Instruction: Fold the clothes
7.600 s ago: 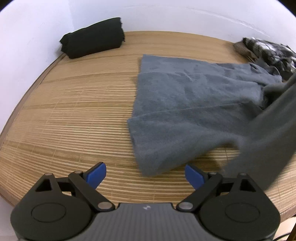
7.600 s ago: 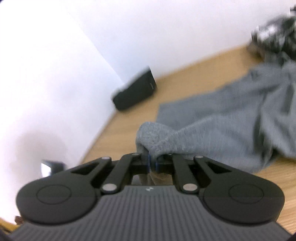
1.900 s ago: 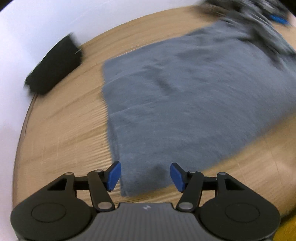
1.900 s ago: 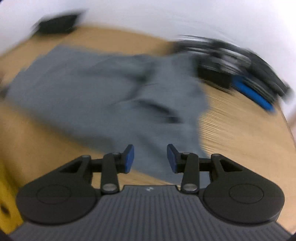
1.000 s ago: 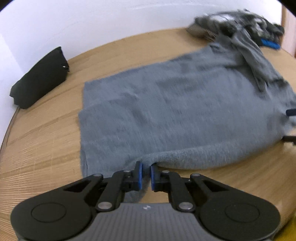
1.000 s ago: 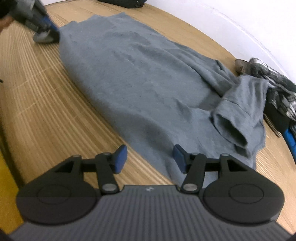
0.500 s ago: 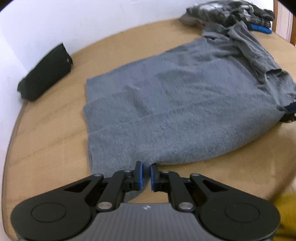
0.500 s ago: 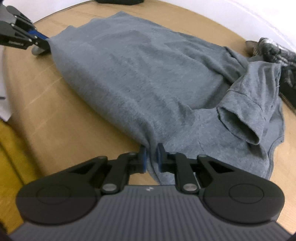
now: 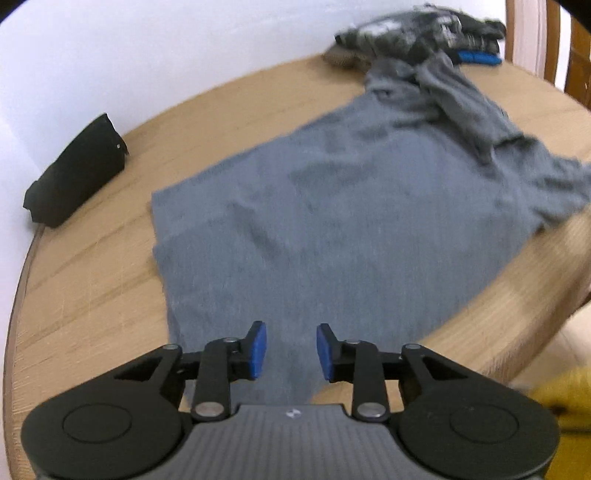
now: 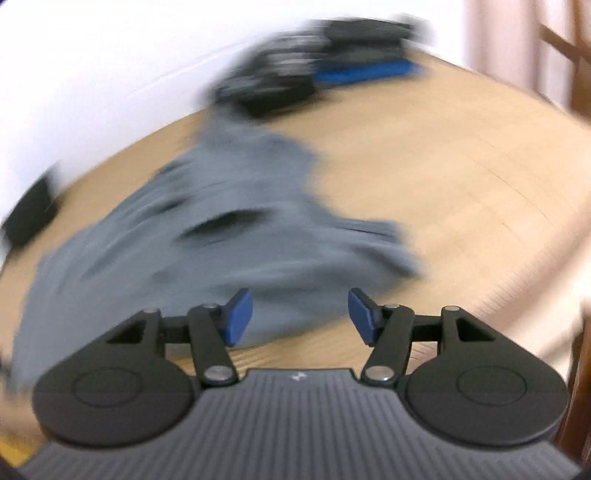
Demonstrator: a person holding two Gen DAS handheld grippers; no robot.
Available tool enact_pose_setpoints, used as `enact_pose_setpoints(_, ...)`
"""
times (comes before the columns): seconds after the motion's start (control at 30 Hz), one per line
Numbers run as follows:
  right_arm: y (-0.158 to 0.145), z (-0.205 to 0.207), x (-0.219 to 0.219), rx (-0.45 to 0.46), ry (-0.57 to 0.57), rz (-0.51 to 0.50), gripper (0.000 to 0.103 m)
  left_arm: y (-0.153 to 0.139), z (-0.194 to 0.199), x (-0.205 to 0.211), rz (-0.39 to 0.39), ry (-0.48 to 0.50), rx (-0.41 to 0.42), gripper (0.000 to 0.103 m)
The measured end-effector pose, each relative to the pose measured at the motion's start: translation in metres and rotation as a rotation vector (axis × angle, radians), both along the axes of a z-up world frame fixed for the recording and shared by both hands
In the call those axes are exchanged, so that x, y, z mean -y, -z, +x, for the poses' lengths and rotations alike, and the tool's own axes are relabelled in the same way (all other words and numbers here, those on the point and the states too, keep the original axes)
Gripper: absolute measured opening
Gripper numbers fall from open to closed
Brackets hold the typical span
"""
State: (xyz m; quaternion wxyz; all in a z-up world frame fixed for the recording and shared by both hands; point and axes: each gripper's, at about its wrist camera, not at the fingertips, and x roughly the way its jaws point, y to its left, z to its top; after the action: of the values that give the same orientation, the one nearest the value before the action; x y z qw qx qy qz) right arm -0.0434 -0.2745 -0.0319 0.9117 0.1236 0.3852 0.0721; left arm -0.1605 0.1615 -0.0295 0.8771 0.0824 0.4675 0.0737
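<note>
A wooden slatted bench carries a grey shirt spread flat across its middle. At the far left lies a folded black garment; at the far right, a heap of dark clothes, touching the shirt's far end.
</note>
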Motion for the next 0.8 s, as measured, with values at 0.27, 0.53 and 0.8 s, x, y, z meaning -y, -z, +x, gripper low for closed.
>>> enact_pose_setpoints(0.27,0.043,0.041,0.029,-0.06,0.187,0.184,0.028,0.044,0.062,0.017,-0.027,-0.08,-0.123,0.036)
enact_pose_setpoints(0.53,0.032,0.066,0.027,-0.114,0.062,-0.02,0.016,0.048,0.064,0.039,0.13,-0.1,-0.173,0.049)
enact_pose_setpoints(0.8,-0.025,0.057,0.019,0.101,-0.021,-0.269,0.05,0.045,0.059,0.029,0.117,-0.231,-0.188,0.05)
